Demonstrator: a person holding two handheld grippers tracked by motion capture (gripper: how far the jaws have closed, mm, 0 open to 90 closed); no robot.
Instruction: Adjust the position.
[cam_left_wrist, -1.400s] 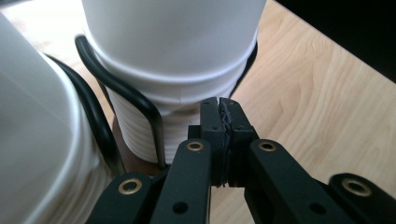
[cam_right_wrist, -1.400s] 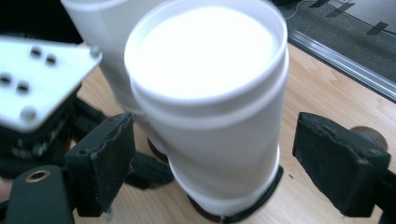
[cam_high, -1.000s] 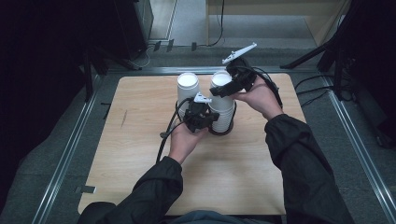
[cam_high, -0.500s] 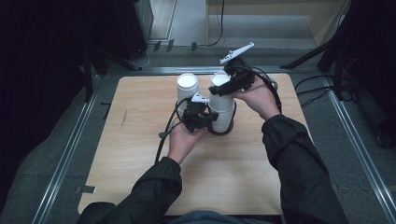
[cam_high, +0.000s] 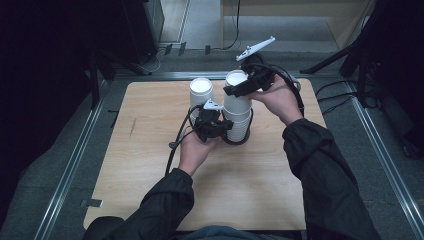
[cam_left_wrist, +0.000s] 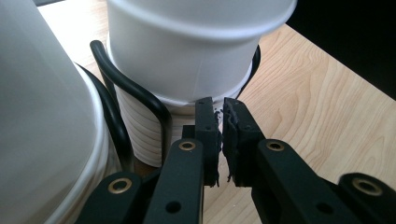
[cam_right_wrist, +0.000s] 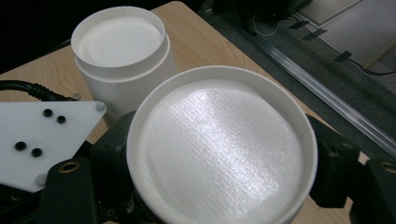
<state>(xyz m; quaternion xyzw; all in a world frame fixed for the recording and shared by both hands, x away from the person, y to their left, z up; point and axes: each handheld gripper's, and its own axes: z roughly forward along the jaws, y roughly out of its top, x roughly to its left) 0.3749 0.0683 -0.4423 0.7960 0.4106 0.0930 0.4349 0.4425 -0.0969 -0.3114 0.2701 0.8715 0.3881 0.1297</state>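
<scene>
While the left gripper jaws pinch the wire holder, the right gripper jaws clasp the top cup.

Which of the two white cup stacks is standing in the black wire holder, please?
The right-hand stack, gripped between both tongs; the other stack stands free on the table, farther left.

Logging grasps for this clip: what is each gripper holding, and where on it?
The right gripper clasps the top inverted cup of the stack around its upper wall. The left gripper, nearly shut at the black wire holder, holds nothing that can be told.
</scene>
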